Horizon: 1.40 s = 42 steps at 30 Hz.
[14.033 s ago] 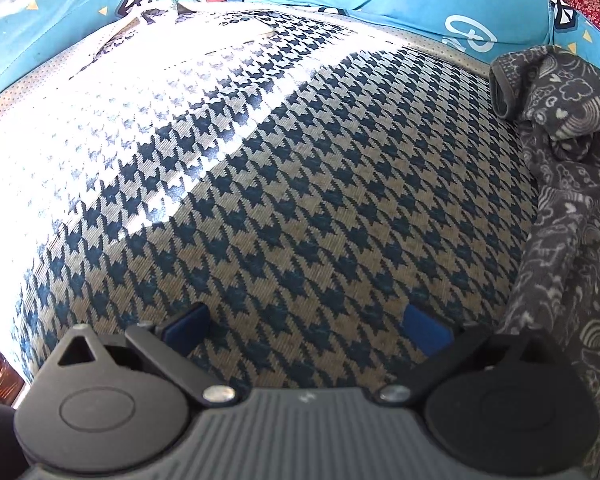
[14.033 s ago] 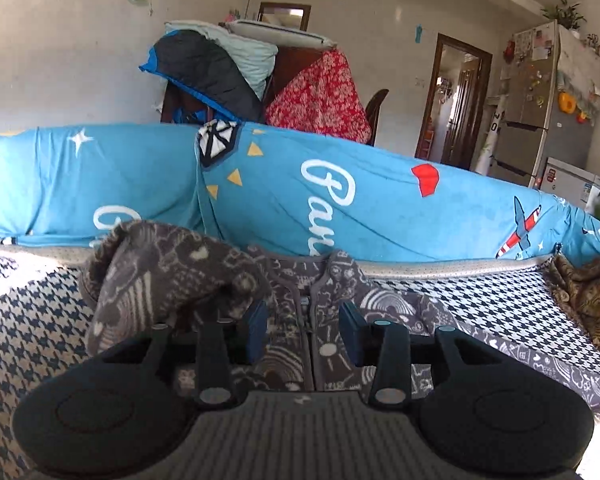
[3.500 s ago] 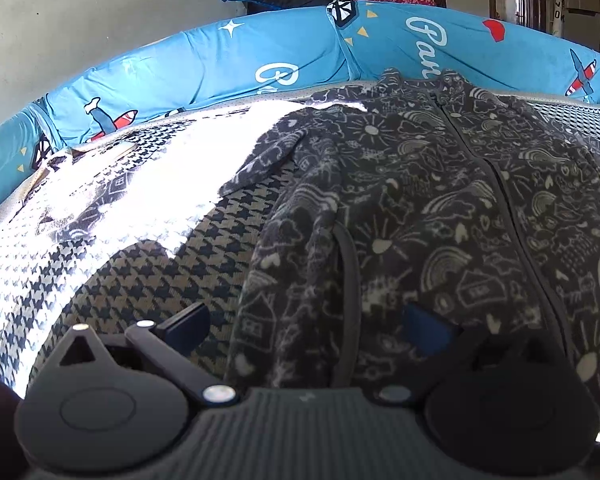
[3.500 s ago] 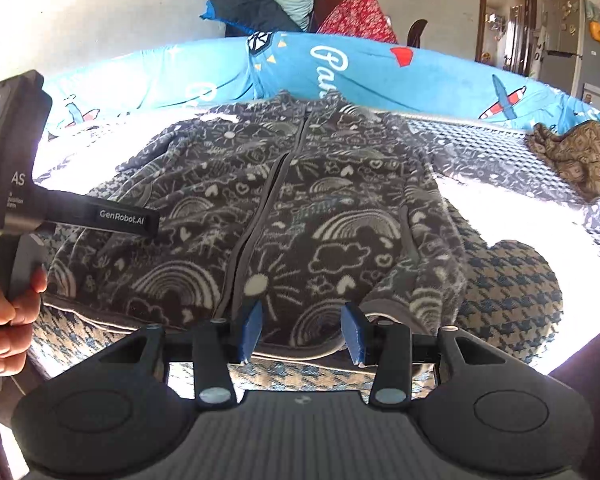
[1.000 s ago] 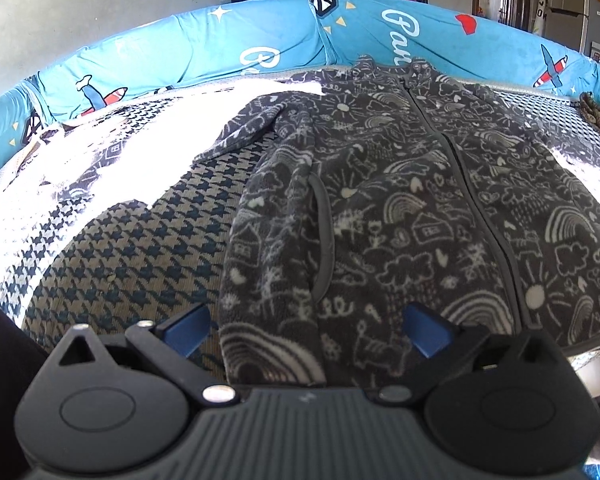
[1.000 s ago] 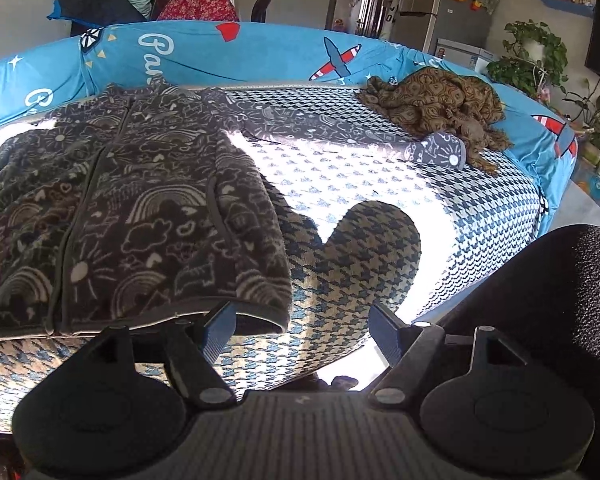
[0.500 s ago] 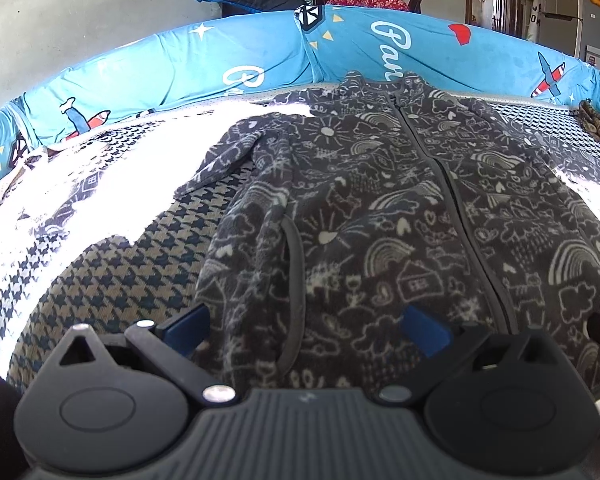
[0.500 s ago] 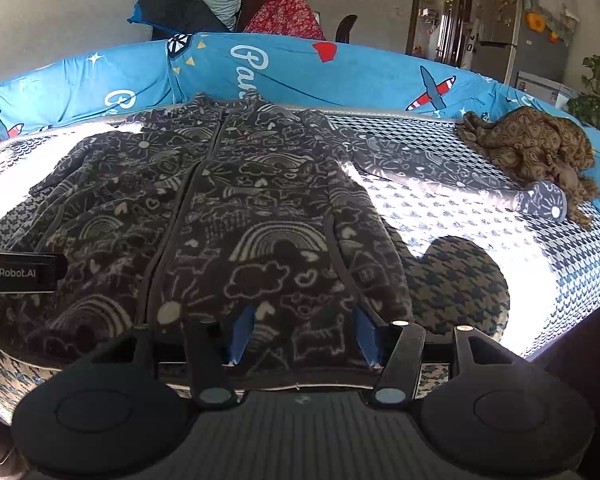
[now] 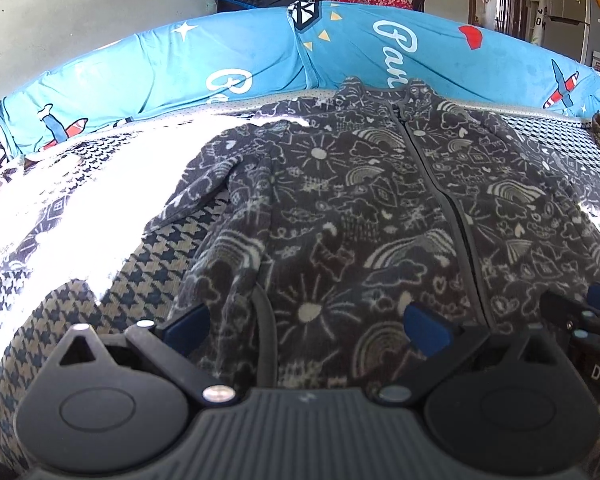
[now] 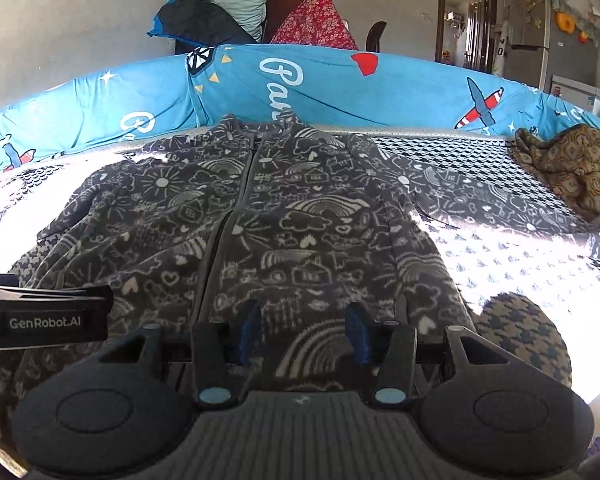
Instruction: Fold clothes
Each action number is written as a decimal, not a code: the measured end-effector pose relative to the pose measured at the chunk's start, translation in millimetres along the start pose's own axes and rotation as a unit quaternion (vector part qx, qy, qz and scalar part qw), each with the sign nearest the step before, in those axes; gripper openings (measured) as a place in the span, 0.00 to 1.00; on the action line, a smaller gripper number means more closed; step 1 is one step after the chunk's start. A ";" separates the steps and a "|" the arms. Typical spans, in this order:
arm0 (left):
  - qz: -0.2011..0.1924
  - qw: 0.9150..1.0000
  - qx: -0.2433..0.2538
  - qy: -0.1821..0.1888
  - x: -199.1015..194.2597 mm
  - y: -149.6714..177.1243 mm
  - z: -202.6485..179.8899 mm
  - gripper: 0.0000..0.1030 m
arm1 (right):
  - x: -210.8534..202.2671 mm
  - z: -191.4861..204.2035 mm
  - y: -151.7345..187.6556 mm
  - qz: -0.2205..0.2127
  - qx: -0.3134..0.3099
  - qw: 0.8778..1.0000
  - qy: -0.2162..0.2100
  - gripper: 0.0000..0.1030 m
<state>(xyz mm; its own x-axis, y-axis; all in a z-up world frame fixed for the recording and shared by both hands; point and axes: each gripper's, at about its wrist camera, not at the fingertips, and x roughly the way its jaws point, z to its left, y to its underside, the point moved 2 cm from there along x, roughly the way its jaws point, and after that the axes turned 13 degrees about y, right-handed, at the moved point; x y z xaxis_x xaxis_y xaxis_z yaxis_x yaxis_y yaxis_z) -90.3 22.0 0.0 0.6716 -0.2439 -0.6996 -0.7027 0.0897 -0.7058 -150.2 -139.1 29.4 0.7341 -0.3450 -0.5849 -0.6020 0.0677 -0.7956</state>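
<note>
A checked sofa [image 10: 480, 264] with a blue backrest cover [image 10: 340, 80] carries a dark patterned jacket [image 10: 300, 216], spread flat, zipper up, sleeves out. A brown cloth [image 10: 572, 164] lies bunched far right. The left gripper [image 9: 306, 322] gapes wide over the hem; the right gripper [image 10: 302, 330], narrower but empty, hovers beside it.
</note>
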 end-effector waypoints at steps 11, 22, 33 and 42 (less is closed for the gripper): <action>-0.005 1.000 -0.005 0.006 5.9 14.9 3.9 1.00 | 17.4 14.0 14.2 -0.004 -0.035 0.999 0.005 0.49; 0.002 1.000 -0.007 0.006 -0.5 20.6 3.4 1.00 | 9.8 13.7 20.8 -0.006 -0.035 0.999 0.005 0.53; 0.006 1.000 -0.004 0.008 -9.6 28.0 3.4 1.00 | -1.8 14.0 30.1 -0.009 -0.044 0.999 0.014 0.55; 0.005 1.000 -0.002 0.006 -17.1 35.8 1.5 1.00 | -9.5 11.9 36.4 -0.007 -0.052 0.998 0.020 0.58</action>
<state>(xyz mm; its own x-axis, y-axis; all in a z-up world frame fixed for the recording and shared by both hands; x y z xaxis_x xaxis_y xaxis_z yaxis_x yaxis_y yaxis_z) -126.6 30.9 -13.5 0.6613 -0.2537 -0.7059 -0.7107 0.0891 -0.6978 -175.4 -122.2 4.2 0.7311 -0.3826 -0.5650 -0.6221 -0.0337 -0.7822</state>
